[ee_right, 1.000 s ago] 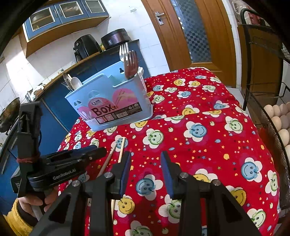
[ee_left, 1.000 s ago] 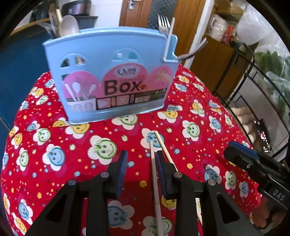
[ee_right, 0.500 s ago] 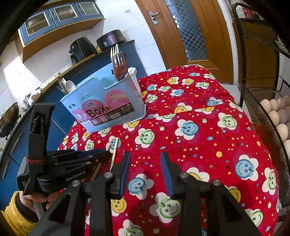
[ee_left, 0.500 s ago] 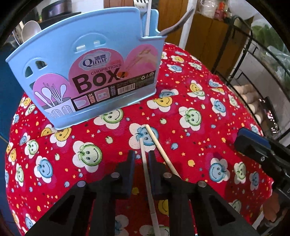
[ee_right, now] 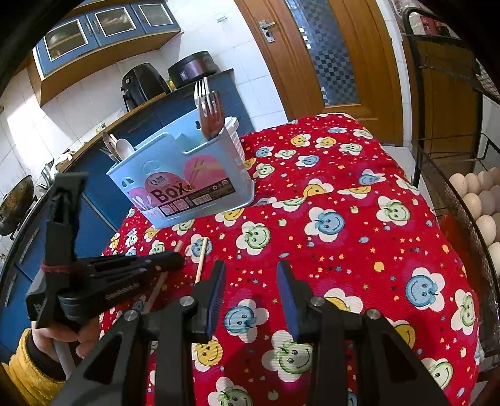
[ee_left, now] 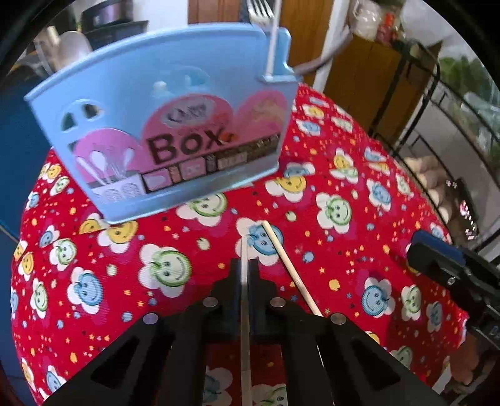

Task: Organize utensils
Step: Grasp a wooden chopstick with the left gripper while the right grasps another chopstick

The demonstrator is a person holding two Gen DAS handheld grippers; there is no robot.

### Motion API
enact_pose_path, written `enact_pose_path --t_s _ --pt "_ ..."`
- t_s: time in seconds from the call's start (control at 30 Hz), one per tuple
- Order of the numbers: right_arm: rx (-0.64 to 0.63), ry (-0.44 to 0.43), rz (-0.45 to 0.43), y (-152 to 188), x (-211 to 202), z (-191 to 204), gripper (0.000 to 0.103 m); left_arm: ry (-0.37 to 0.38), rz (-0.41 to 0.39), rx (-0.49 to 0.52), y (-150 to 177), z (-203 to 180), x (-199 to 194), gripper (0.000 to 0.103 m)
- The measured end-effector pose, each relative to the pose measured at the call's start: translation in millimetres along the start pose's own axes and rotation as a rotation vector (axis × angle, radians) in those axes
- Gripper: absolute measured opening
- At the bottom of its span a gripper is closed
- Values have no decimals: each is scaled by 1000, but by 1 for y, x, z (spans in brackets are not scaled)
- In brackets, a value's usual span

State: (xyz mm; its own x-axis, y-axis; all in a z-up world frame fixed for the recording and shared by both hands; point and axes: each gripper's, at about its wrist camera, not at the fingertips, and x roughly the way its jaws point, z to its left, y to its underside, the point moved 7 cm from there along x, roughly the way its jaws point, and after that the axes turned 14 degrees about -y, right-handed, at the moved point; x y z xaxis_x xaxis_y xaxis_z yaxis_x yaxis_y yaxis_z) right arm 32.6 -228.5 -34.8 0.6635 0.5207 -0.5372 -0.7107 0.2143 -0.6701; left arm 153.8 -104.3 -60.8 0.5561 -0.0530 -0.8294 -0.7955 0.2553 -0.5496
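Left gripper point(ee_left: 244, 268) has just closed its jaws and now pinches one chopstick point(ee_left: 244, 315) between the pads. Stick runs straight down the slot between the fingers; its far tip pokes out just past the fingertips, over a blue smiley on the cloth, rest of it runs back under the gripper body. Second chopstick point(ee_left: 289, 268) lies loose on the cloth just beside the right finger, angled away to the upper left, w/ its near end going under that finger; not gripped.

Right gripper point(ee_right: 250, 281) hovers over the cloth w/ jaws partly spread, nothing between the pads. From its cam, the left gripper point(ee_right: 175, 260) sits to the left, tips on the pinched stick point(ee_right: 156, 290), and the loose stick point(ee_right: 201, 260) lies between the two grippers.

Blue utensil box point(ee_left: 162, 137) stands upright on the cloth beyond the sticks, well apart from the left fingertips. Forks point(ee_right: 207, 107) stand in its right-end compartment, spoons point(ee_right: 117, 146) in the left end.

Surface: red tablecloth point(ee_right: 359, 256) w/ smiley flowers. Room: kitchen, blue cabinets point(ee_right: 103, 25), wooden door point(ee_right: 315, 53), a wire rack point(ee_right: 462, 200) at right holding eggs point(ee_right: 478, 200).

Left gripper tilts steeply down toward the cloth; a hand point(ee_right: 75, 337) in a yellow sleeve point(ee_right: 28, 374) holds its handle. Right gripper angles down less steeply.
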Motion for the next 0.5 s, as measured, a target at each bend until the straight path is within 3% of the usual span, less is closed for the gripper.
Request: enact_pose_path --t_s 0.3,0.5 --pt "-31 -36 52 -5 19 19 36 28 -122 -138 -6 37 -32 4" --pt "-57 -62 130 -7 45 35 36 54 -160 -222 -6 60 -43 4"
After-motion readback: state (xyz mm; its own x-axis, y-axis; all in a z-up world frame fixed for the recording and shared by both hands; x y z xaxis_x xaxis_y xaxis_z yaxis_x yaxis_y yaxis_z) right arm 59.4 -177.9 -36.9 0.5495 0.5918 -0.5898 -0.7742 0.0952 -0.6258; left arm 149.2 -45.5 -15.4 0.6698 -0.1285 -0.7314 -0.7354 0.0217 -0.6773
